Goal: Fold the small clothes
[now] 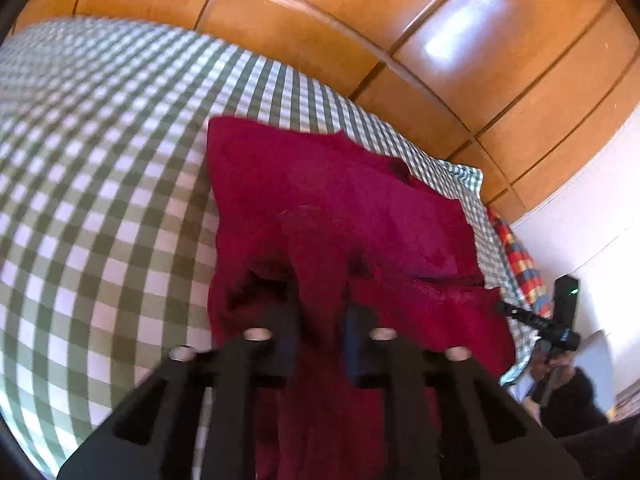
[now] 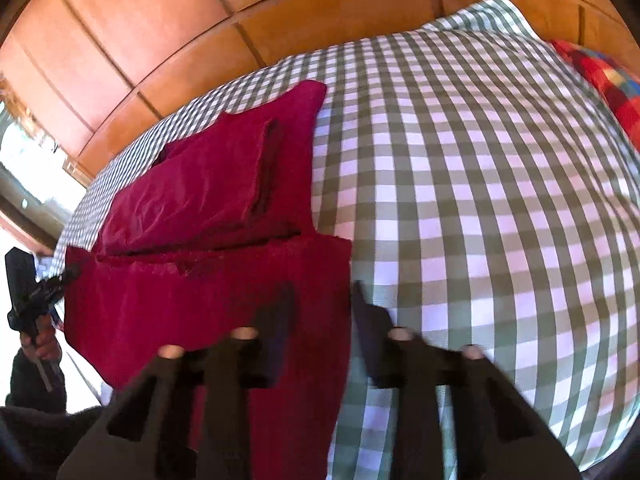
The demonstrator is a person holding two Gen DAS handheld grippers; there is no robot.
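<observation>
Garment (image 1: 332,200) in dark red, spread on checked cloth (image 1: 100,200) at middle of left wrist frame, partly folded, one flap doubled over toward upper right. Same garment (image 2: 208,272) at centre left of right wrist frame, with folded layer lying across its upper part. Left tool (image 1: 320,300) at lower middle of its frame, fingers (image 1: 286,320) close on either side of a raised ridge of red fabric, pinching it. Right tool (image 2: 322,320) at lower middle of its frame, fingers (image 2: 370,332) spread either side of garment's right edge, one over red fabric, other over checked cloth; contact with fabric not clear. Wooden panels (image 1: 440,60) across top of both frames. Multicoloured plaid fabric (image 2: 612,84) at upper right of right wrist frame, beside checked cloth.
</observation>
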